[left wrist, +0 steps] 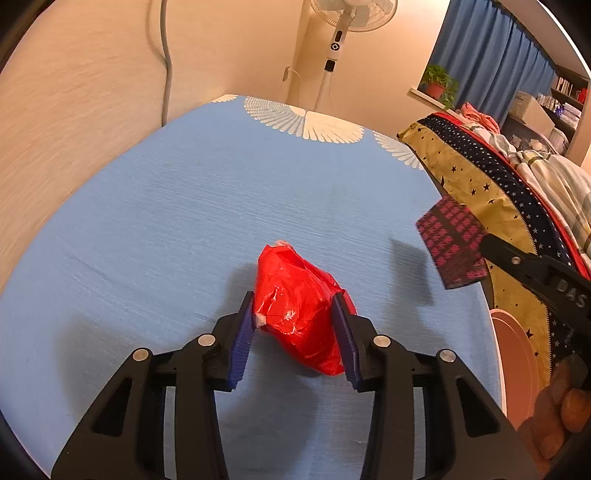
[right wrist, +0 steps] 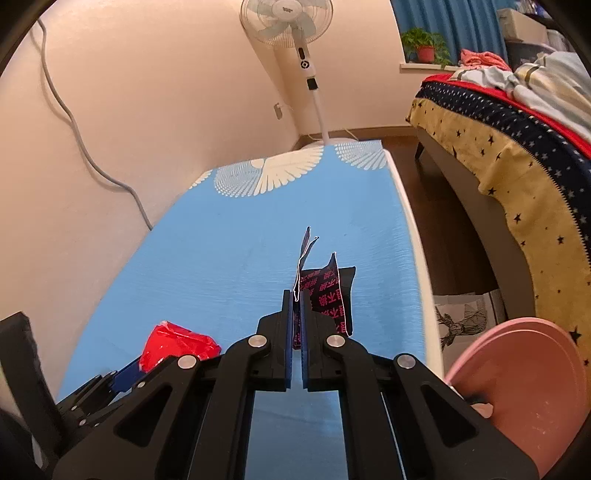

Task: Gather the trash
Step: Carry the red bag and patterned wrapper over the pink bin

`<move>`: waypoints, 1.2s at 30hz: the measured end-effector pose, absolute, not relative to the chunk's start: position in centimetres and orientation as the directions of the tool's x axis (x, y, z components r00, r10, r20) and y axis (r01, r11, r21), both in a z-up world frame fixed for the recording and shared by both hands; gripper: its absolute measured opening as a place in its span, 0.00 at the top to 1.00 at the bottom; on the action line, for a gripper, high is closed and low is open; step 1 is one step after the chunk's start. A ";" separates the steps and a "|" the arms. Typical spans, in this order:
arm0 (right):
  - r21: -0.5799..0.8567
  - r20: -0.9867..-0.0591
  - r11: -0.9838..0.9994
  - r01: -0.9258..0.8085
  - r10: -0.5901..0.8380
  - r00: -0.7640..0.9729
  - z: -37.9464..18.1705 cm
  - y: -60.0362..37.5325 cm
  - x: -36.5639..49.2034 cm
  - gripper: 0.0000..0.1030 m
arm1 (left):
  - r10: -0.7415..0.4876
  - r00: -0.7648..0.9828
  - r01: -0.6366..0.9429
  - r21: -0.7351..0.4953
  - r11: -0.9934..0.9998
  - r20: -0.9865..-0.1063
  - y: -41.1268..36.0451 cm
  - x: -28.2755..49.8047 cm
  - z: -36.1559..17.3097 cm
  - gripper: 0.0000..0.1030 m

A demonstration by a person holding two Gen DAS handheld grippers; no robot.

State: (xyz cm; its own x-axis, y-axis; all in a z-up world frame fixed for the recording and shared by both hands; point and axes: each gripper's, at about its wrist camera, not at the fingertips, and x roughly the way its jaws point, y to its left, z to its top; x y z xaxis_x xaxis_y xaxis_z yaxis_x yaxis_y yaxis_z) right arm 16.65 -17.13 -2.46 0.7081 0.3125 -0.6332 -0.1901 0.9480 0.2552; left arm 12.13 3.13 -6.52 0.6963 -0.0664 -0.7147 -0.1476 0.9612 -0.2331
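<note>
Blue ribbed pads of the left gripper (left wrist: 295,325) are pressing on either flank of a crumpled red plastic bag (left wrist: 301,310), so its jaws are standing partly apart and clamping that wad between them. It is sitting on the blue tablecloth (left wrist: 184,229), and the grip across its middle looks chosen because the crinkled film gives way and bunches there instead of slipping out.

Over on the right gripper (right wrist: 296,306), the jaws are coming almost together, pinching the lower part of a dark torn wrapper (right wrist: 325,291) printed with pink characters. With that thin sheet nipped between the pads, its ragged white-edged top is standing up ahead of the fingers. In the left wrist view the wrapper is hanging clear of the cloth, casting a shadow below, which suggests it is being carried rather than resting.

Moving outward, a pink basin (right wrist: 517,376) is sitting just past the table's right edge, probably the place where the litter is going. Fingertips of the person's hand (left wrist: 561,413) are showing at the lower right of the left view.

Counting: two pieces of trash are showing, one per gripper, plus one basin. Farther off one standing fan (right wrist: 291,33), one potted plant (right wrist: 424,46) and one bed (right wrist: 517,147) with a star-patterned cover are filling the background.
</note>
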 end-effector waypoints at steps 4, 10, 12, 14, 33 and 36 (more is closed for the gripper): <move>0.249 -0.622 0.950 -0.186 0.304 0.721 -1.6 -18.2 15.3 0.97 | -0.072 0.712 -0.129 -0.232 0.964 -0.698 2.9 11.5 -5.7 0.75; 0.240 -0.604 0.955 -0.173 0.287 0.744 0.1 -20.0 12.8 0.97 | -0.081 0.715 -0.112 -0.229 0.967 -0.694 2.6 10.8 -5.5 0.77; 0.237 -0.596 0.957 -0.169 0.280 0.752 0.6 -20.5 12.1 0.97 | -0.085 0.721 -0.102 -0.226 0.969 -0.687 2.4 10.4 -5.3 0.78; 0.232 -0.588 0.959 -0.164 0.272 0.762 1.3 -21.1 11.5 0.97 | -0.086 0.730 -0.087 -0.216 0.973 -0.678 1.9 10.0 -4.8 0.78; 0.209 -0.607 0.978 0.007 0.124 0.785 2.7 -28.7 7.6 0.97 | -0.220 0.773 0.100 -0.227 0.969 -0.595 -4.2 8.4 -1.6 0.79; 0.219 -0.624 0.974 0.055 0.096 0.776 2.3 -30.2 7.2 0.97 | -0.265 0.766 0.150 -0.237 0.960 -0.586 -6.1 8.4 -1.6 0.79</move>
State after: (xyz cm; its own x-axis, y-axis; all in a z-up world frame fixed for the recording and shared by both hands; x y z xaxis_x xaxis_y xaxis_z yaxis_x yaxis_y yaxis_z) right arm 7.20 -30.20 2.27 0.7758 0.0963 -0.6236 0.0551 0.9742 0.2190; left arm 8.42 -6.07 -1.56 0.7660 -0.2649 -0.5857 0.1504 0.9597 -0.2373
